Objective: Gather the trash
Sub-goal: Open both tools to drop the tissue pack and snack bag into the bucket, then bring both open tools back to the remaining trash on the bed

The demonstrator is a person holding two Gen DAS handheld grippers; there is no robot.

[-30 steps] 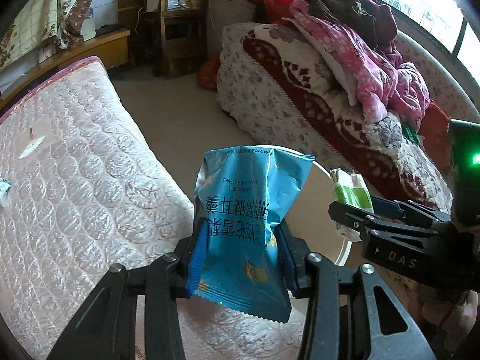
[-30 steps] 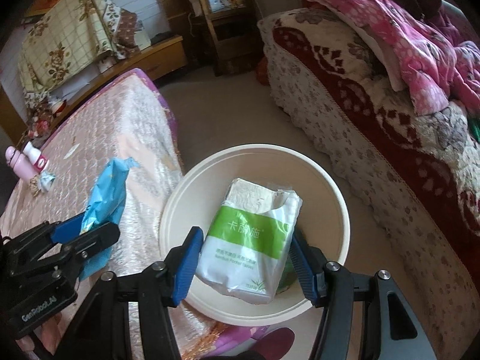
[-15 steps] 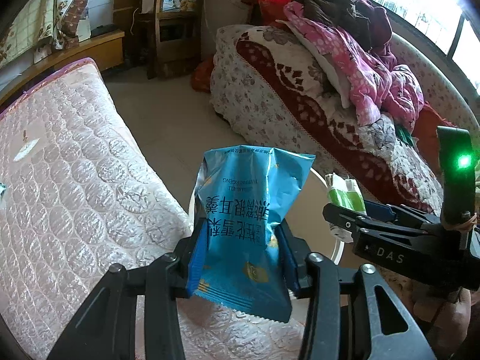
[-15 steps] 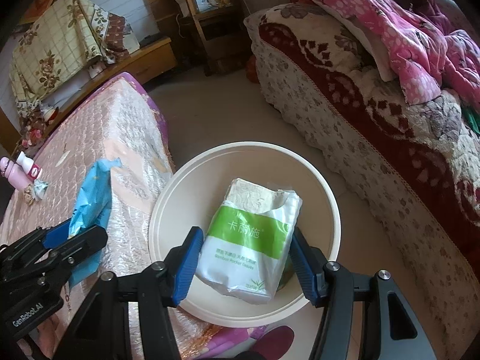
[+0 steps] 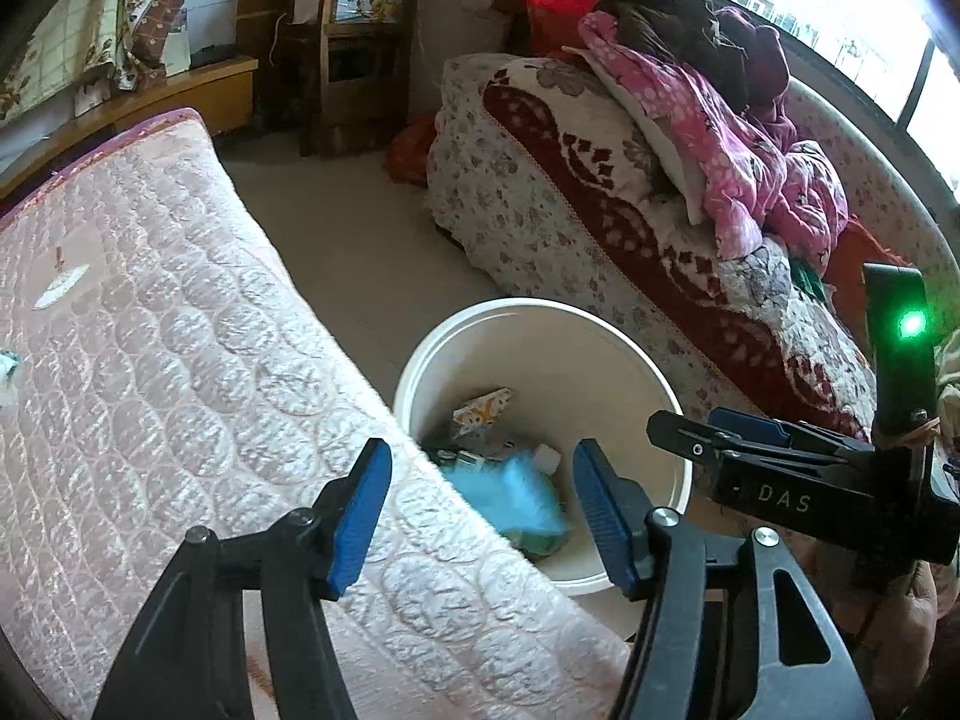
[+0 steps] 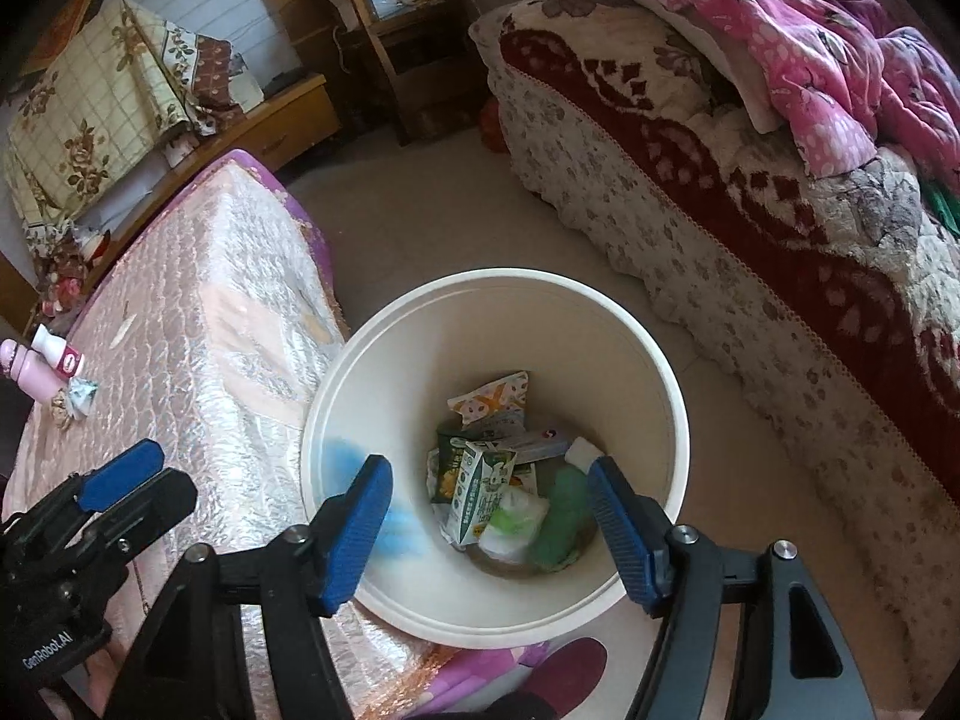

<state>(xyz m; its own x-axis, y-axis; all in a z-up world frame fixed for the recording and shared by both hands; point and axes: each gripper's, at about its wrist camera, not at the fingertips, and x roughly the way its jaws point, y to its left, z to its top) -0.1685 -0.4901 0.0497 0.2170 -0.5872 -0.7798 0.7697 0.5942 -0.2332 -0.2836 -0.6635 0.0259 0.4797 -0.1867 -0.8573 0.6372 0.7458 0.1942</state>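
Note:
A white round bin (image 5: 540,307) (image 6: 498,276) stands on the floor between the mattress and the bed. My left gripper (image 5: 480,462) hangs over its near rim, jaws opening, nothing between them. Below it the blue snack bag (image 5: 522,498) is a falling blur inside the bin, also a blue smear (image 6: 384,516) in the right wrist view. My right gripper (image 6: 489,474) is above the bin, jaws opening and empty. The green-and-white tissue pack (image 6: 558,516) drops blurred onto the trash at the bottom, beside a milk carton (image 6: 480,492) and wrappers.
A pink quilted mattress (image 5: 150,360) runs along the left, touching the bin. On it lie two pink bottles (image 6: 36,366) and a crumpled wrapper (image 6: 81,393). A bed with a floral cover and pink quilt (image 5: 600,180) fills the right. A wooden shelf (image 5: 354,30) stands at the back.
Both grippers have let go. The blue bag has left the left jaws and the tissue pack the right jaws, and both are dropping into the bin. Both jaws stand wider.

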